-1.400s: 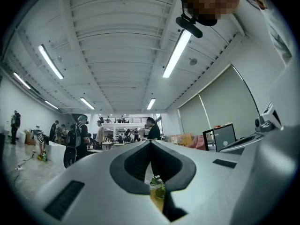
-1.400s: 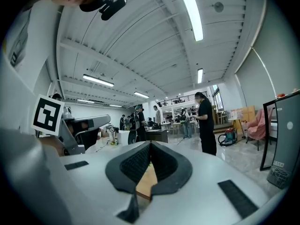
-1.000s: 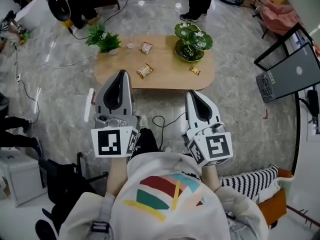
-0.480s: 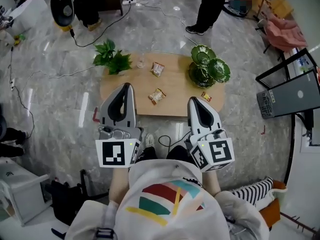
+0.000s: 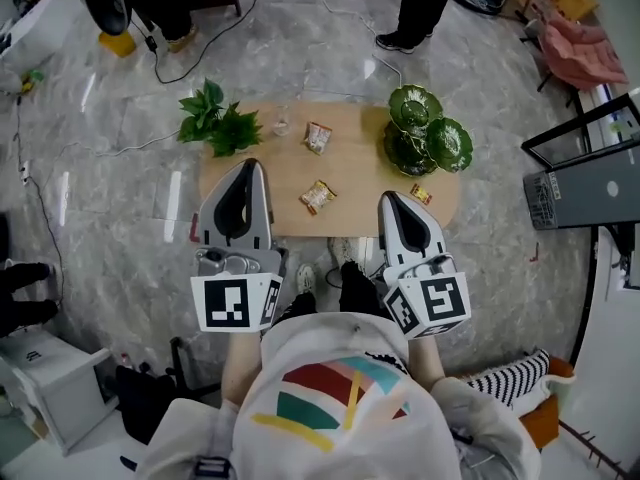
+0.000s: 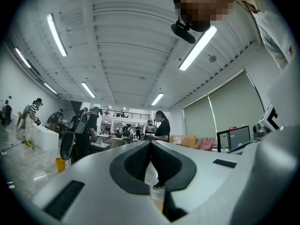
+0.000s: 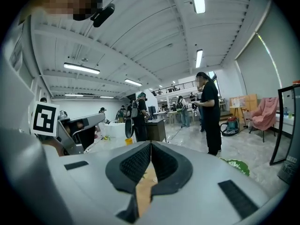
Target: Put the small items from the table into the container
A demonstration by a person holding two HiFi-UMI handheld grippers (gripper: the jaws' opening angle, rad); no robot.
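A low wooden table (image 5: 350,173) stands ahead of me on the marble floor. On it lie a snack packet (image 5: 318,137) near the far edge, a second packet (image 5: 318,197) at the middle, and a small wrapped candy (image 5: 421,194) at the right. A green leaf-shaped tiered dish (image 5: 427,133) stands on the table's right end; its edge shows in the right gripper view (image 7: 236,165). My left gripper (image 5: 245,164) (image 6: 151,142) is shut and empty, its tip over the table's near left edge. My right gripper (image 5: 386,199) (image 7: 151,144) is shut and empty at the near right edge.
A potted green plant (image 5: 218,120) and a small glass (image 5: 282,125) occupy the table's left end. A person (image 5: 425,8) stands beyond the table. A dark monitor on a stand (image 5: 590,168) is at the right. Cables (image 5: 120,148) trail over the floor.
I have stepped toward the table: it has come nearer in the head view, and both gripper tips, earlier short of it, now overlap its near edge. Both stay shut.
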